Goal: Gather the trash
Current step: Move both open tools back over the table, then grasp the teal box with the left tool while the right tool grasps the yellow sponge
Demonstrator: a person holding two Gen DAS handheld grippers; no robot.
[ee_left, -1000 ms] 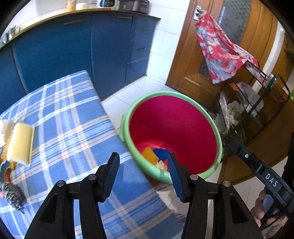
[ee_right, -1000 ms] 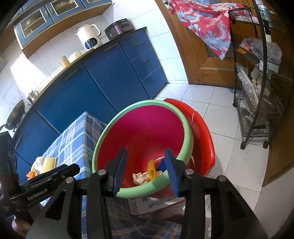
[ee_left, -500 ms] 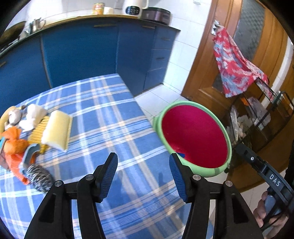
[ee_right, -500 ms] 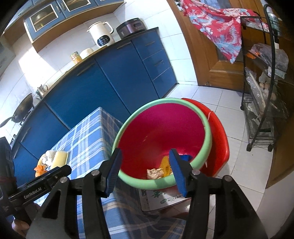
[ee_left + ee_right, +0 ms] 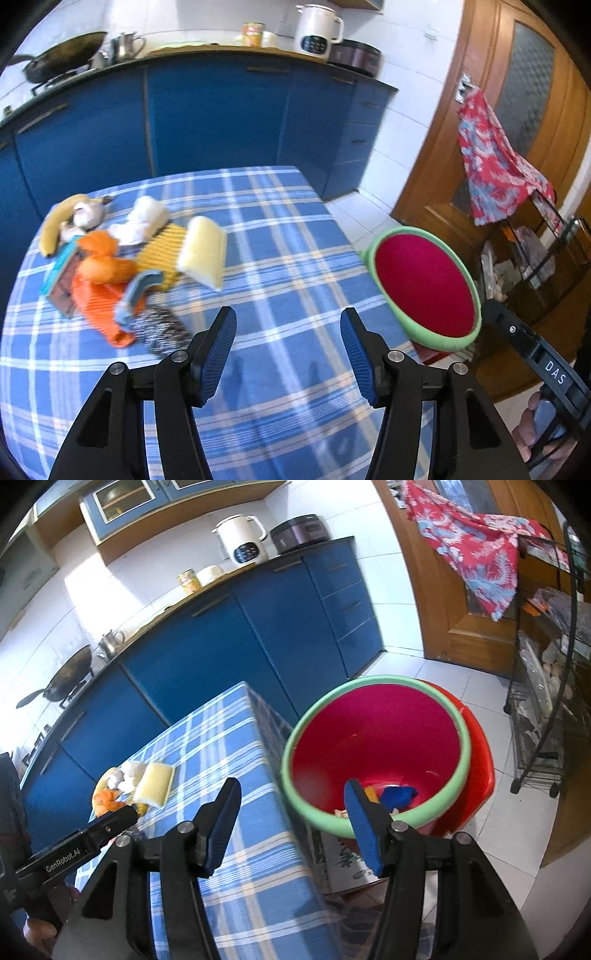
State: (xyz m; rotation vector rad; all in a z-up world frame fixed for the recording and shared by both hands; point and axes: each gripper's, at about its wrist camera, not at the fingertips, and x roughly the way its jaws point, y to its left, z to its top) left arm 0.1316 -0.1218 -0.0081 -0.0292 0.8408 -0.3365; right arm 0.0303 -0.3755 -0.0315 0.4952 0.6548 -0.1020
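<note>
Left gripper (image 5: 288,356) fingers released, empty, above the tabletop (image 5: 280,236). Right gripper (image 5: 291,829) fingers just opening, empty, beside the bin (image 5: 369,738).

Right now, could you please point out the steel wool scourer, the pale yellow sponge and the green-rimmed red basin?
Steel wool scourer (image 5: 160,330), left wrist view, middle of its wiry ball.
Pale yellow sponge (image 5: 203,251), left wrist view, its broad top face.
Green-rimmed red basin (image 5: 369,720), right wrist view, its inner red wall.
</note>
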